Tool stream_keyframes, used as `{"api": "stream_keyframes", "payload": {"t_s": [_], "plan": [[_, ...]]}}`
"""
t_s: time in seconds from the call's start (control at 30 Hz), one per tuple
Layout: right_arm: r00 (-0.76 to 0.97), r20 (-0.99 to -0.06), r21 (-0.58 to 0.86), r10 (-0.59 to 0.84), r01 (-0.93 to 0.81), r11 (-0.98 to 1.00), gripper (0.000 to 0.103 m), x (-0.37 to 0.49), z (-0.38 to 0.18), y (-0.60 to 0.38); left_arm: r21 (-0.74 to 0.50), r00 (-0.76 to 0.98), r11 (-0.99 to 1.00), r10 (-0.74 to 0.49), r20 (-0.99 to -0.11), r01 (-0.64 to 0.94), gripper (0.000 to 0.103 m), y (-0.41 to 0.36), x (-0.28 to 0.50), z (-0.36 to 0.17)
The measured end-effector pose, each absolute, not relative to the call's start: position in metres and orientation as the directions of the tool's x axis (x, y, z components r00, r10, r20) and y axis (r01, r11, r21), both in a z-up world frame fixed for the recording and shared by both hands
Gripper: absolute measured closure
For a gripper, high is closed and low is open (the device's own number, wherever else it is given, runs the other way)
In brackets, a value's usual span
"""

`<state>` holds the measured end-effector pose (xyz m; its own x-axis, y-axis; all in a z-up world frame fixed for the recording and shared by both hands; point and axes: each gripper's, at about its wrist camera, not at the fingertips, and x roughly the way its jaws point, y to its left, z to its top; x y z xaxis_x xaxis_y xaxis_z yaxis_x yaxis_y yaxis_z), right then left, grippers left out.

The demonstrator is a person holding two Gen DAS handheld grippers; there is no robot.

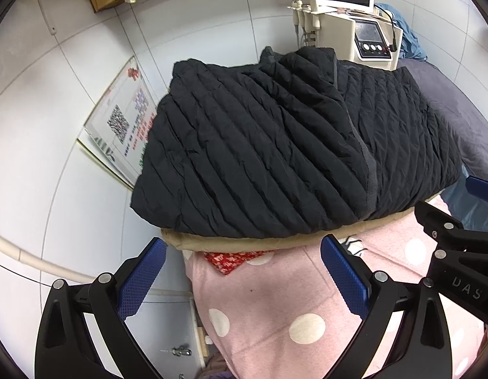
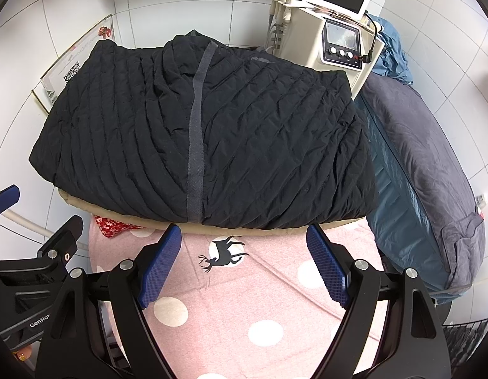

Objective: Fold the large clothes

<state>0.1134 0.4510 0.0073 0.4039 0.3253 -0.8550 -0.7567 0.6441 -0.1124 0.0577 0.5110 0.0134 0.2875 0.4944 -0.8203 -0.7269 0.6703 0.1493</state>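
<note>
A black quilted jacket [image 1: 275, 145] lies folded into a rough rectangle on a beige layer [image 1: 212, 241] over a pink polka-dot cloth [image 1: 275, 300]. It also shows in the right wrist view [image 2: 212, 135], with a grey placket strip running down its middle. My left gripper [image 1: 244, 271] is open and empty, just short of the jacket's near edge. My right gripper [image 2: 244, 265] is open and empty, above the pink cloth [image 2: 244, 300] near a deer print. Each gripper shows at the edge of the other's view.
A beige machine with a screen [image 2: 332, 31] stands behind the jacket. A grey-and-teal padded garment [image 2: 427, 170] lies to the right. A framed notice with a QR code [image 1: 123, 126] leans on the tiled wall at left. A red patterned cloth [image 1: 234, 260] peeks out under the beige layer.
</note>
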Motion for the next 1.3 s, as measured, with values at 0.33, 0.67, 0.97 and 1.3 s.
{"api": "stream_keyframes", "payload": {"t_s": [0.33,0.67,0.97,1.3], "plan": [[0.413,-0.851,-0.118,0.325,-0.752,0.648,0.022,0.1153,0.0082,0.4497,0.134,0.291,0.683,0.469,-0.834,-0.718,0.007,0.5111,0.061,0.0113],[0.423,-0.846,-0.122,0.324,-0.745,0.655,0.022,0.1165,0.009,0.4485,0.139,0.286,0.682,0.471,-0.834,-0.718,0.007,0.5105,0.0622,0.0097],[0.428,-0.842,-0.117,0.33,-0.741,0.662,0.022,0.115,0.0106,0.4479,0.144,0.282,0.68,0.474,-0.834,-0.718,0.007,0.5103,0.0617,0.0083],[0.436,-0.835,-0.114,0.336,-0.734,0.669,0.022,0.1139,0.0126,0.4477,0.153,0.278,0.68,0.481,-0.832,-0.717,0.007,0.511,0.0591,0.0081]]}}
